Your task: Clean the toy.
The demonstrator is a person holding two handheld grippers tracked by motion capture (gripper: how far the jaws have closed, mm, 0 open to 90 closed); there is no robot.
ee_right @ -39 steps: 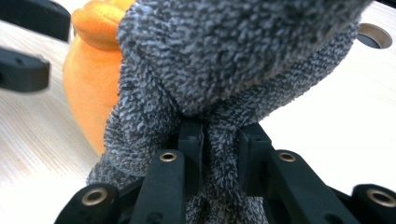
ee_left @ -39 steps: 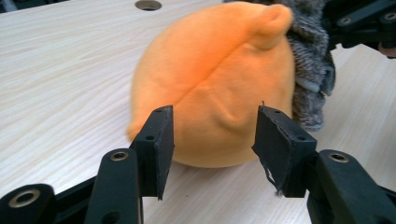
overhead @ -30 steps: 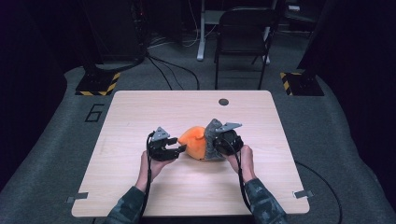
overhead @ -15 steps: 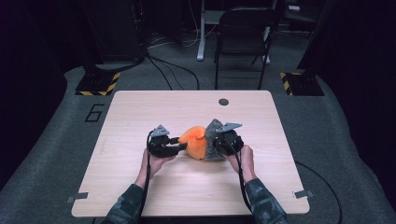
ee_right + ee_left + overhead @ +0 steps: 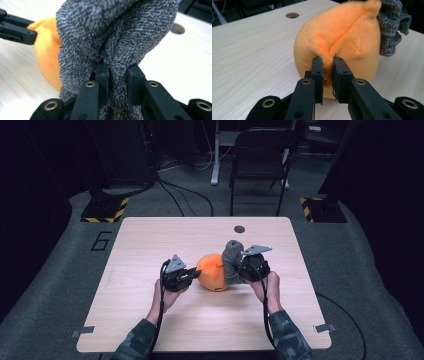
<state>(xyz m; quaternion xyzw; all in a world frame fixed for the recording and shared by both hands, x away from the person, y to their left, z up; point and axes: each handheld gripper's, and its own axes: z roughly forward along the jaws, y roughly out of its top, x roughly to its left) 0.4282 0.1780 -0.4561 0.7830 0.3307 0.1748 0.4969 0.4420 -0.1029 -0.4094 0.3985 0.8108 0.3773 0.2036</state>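
Note:
An orange plush toy sits mid-table with a grey fuzzy cloth draped up its right side. My left gripper meets the toy from the left. In the left gripper view its jaws have just been closing and now pinch a fold of the orange plush. My right gripper is on the toy's right. In the right gripper view it is shut on a bunch of the grey cloth, with the orange plush behind it.
The light wooden table has a round cable hole near its far edge. A dark chair stands beyond the table. Striped floor plates lie on the grey carpet.
The left gripper has moved right against the plush toy and closed on it. The right gripper has lifted a little, pulling the grey cloth higher.

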